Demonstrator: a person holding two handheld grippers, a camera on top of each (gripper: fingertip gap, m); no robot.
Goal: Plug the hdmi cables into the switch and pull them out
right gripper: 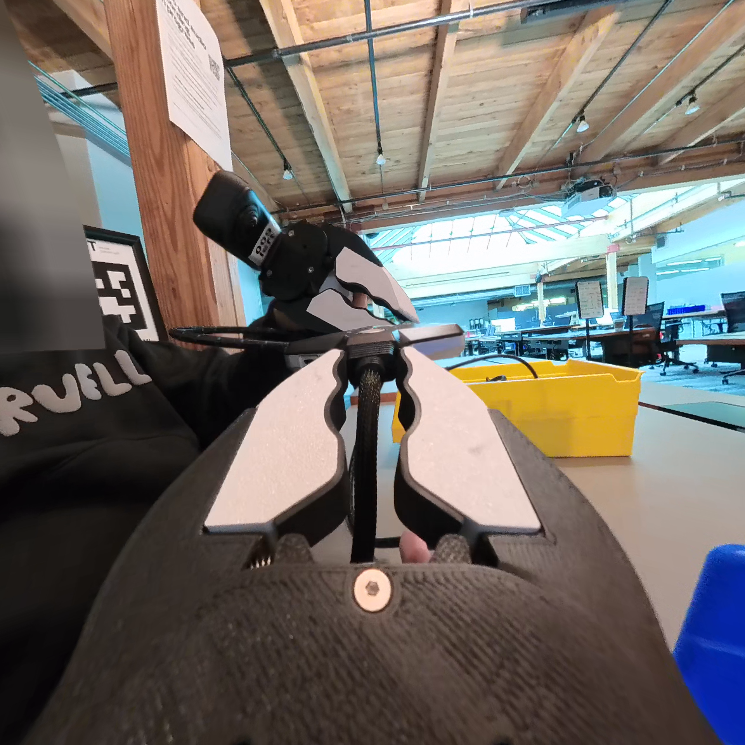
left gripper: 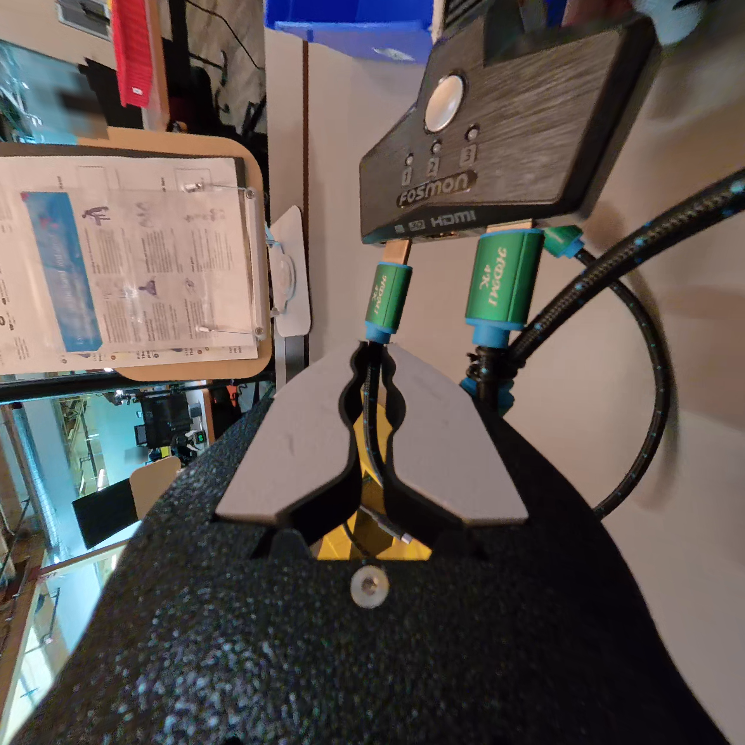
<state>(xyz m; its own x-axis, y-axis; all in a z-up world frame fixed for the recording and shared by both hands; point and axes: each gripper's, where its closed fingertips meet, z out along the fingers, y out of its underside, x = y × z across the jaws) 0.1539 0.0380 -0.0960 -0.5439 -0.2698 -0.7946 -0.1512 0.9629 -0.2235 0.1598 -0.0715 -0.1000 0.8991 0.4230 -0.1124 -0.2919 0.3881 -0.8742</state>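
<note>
The black HDMI switch [left gripper: 496, 133] is held in the air, its ports facing me. A green HDMI plug [left gripper: 387, 298] sits at its left port with much of the metal tip [left gripper: 397, 252] showing. A second green plug [left gripper: 504, 278] sits deeper in the right port, and a third green plug [left gripper: 562, 240] shows behind it. My left gripper [left gripper: 375, 346] is shut on the braided cable [left gripper: 371, 387] just behind the left plug's blue collar. My right gripper [right gripper: 371, 352] is shut on the switch's own black braided cable [right gripper: 367, 403] at its ribbed collar. There the switch [right gripper: 427, 332] shows edge-on, with the left gripper [right gripper: 363, 298] beyond it.
A yellow bin [right gripper: 564, 407] stands on the pale table [right gripper: 645, 483] behind the switch. A blue object [right gripper: 717, 645] is at the lower right and a blue bin [left gripper: 350, 28] lies beyond the switch. A wooden post [right gripper: 169, 201], a paper board [left gripper: 121, 262] and a person's black sleeve [right gripper: 80, 423] are to the left.
</note>
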